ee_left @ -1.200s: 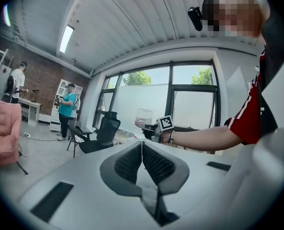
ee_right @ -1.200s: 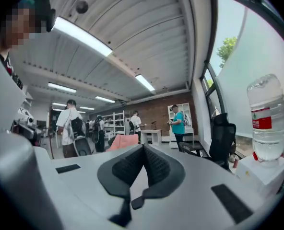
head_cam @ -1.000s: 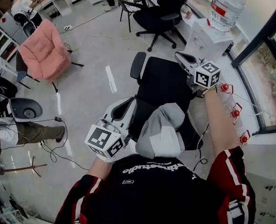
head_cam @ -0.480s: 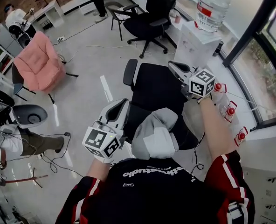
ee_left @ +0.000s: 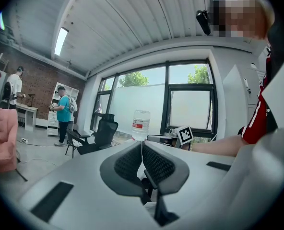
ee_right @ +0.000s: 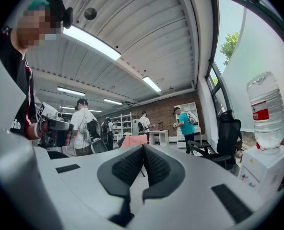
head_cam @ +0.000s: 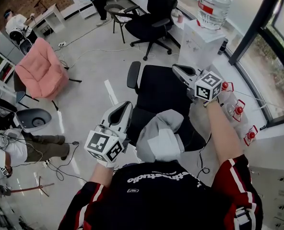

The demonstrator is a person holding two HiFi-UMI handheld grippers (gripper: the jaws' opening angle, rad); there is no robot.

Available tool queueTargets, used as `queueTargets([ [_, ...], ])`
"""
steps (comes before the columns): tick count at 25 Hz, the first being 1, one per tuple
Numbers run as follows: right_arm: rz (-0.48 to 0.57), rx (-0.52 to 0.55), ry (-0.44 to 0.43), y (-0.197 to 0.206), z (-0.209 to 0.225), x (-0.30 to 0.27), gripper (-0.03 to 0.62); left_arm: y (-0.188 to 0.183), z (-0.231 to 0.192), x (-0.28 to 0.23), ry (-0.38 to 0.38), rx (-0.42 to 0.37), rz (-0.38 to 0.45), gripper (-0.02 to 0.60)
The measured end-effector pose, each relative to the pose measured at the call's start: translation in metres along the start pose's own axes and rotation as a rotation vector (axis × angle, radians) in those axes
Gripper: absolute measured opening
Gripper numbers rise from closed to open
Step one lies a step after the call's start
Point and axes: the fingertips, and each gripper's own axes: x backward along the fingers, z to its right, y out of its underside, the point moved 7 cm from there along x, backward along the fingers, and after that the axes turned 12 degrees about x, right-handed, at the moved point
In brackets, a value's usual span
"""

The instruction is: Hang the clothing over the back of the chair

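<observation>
We hold both grippers out over one black chair (head_cam: pixel 163 87): the left gripper (head_cam: pixel 124 108) sits low at its left side, the right gripper (head_cam: pixel 178 70) farther out on the right. Each pair of jaws is pressed together with nothing between. One grey clothing (head_cam: pixel 160 139) lies draped over the chair's back, between our arms. Around: one pink armchair (head_cam: pixel 41 63), a second office chair (head_cam: pixel 154 18), one water bottle (head_cam: pixel 214 4).

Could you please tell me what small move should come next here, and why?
Probably draw both grippers back. The grey garment already seems to lie bunched over the back of the black office chair, and the left gripper and right gripper are shut, empty and apart from it.
</observation>
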Motion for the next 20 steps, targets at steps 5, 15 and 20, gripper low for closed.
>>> queueTargets([
  [5,-0.001,0.002,0.018,-0.002,-0.011,-0.001,0.015,-0.001,-0.006,0.007,0.016,-0.006,-0.008,0.025],
  [15,-0.009,0.009,0.069,-0.017,-0.032,-0.002,0.051,-0.015,-0.018,0.015,0.069,-0.012,-0.002,0.025],
  [20,-0.01,0.015,0.088,-0.023,-0.049,0.005,0.064,-0.019,-0.018,0.014,0.102,-0.02,0.008,0.025],
])
